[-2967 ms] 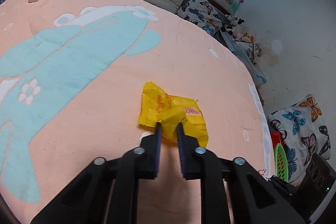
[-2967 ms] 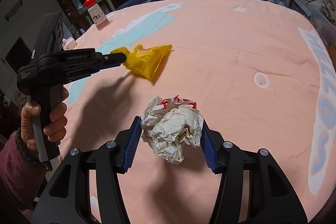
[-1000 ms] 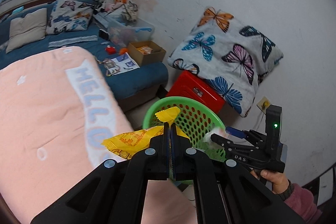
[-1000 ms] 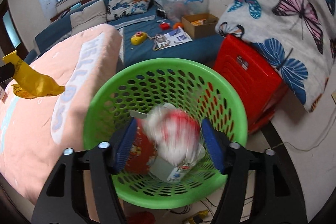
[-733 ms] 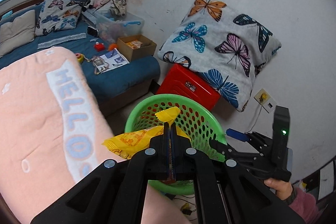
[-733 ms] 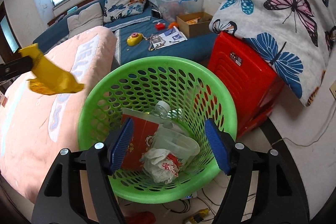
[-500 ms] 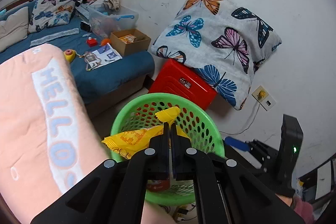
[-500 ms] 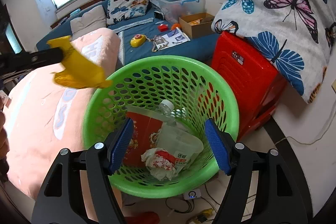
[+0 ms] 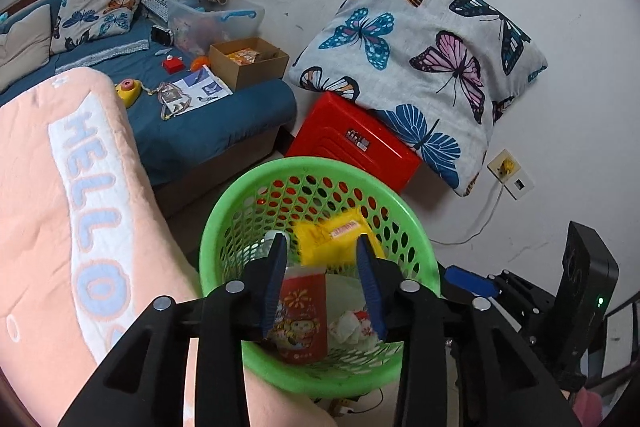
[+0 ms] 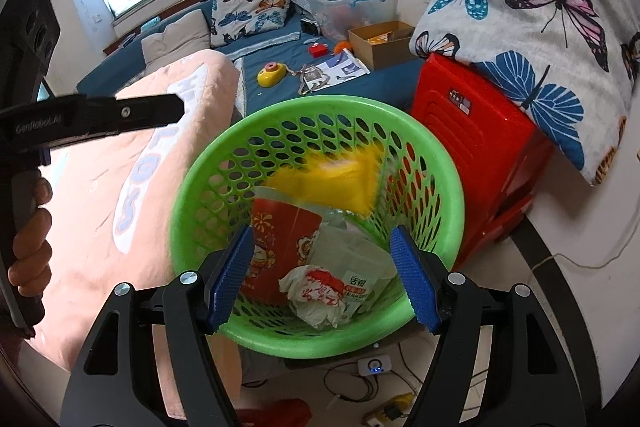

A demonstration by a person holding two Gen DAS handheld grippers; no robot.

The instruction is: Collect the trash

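The green mesh basket (image 9: 224, 211) (image 10: 440, 163) stands on the floor beside the bed. Inside it the yellow snack wrapper (image 9: 332, 239) (image 10: 332, 183) shows blurred and loose, free of any pads. My left gripper (image 9: 322, 267) hovers over the basket with its jaws opening and nothing between them; its arm (image 10: 120, 115) reaches in from the left in the right wrist view. Above the basket's near rim, my right gripper (image 10: 322, 267) is open and holds nothing. The crumpled white paper ball (image 10: 316, 291) (image 9: 352, 323) lies in the basket by a red carton (image 10: 280, 247) and a clear bottle.
A pink blanket with blue letters (image 9: 60, 207) covers the bed at the left. A red plastic stool (image 10: 480, 147) under a butterfly pillow (image 9: 420, 67) stands behind the basket. Cables and a power strip (image 10: 374, 365) lie on the floor below it. A hand (image 10: 28, 227) grips the left handle.
The left jaws have parted and the yellow wrapper has dropped out of them into the basket. The left gripper came forward and lower over the basket. The right gripper stays open.
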